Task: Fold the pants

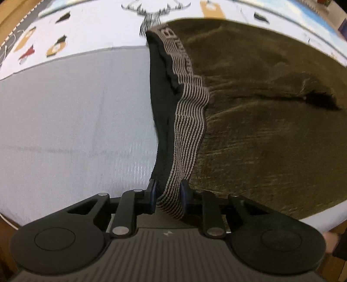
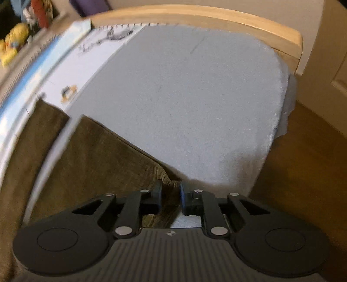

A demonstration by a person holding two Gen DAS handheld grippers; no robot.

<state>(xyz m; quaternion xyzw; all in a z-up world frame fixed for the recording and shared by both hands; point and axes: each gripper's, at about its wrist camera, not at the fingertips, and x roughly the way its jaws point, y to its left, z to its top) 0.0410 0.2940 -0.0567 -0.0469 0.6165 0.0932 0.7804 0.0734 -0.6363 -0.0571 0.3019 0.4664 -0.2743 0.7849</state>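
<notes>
**Pants held at both ends, fold about to begin**

Pants (image 1: 271, 121) of olive-brown cloth lie spread on the pale grey bed cover (image 1: 76, 121), stretching ahead and to the right of the left gripper (image 1: 167, 195). That gripper is clamped on the striped waistband (image 1: 186, 121), which rises straight out from between its fingers, with the dark lining turned up just to its left. Ahead of it, past the waistband's far end, a printed sheet (image 1: 86, 28) with a stag's head and small figures runs along the bed.

Over on the other side, the right gripper (image 2: 171, 195) has its fingers drawn close on a bunched edge of the same cloth (image 2: 86, 151), seemingly at a leg end; the fabric trails off to its left and the bare cover lies ahead. A wooden bed rail (image 2: 216, 17) curves beyond that.

By my reckoning the grasping step is done and the fold itself comes next: both ends want lifting together, kept taut, then one carried over to meet the other, edges aligned.
</notes>
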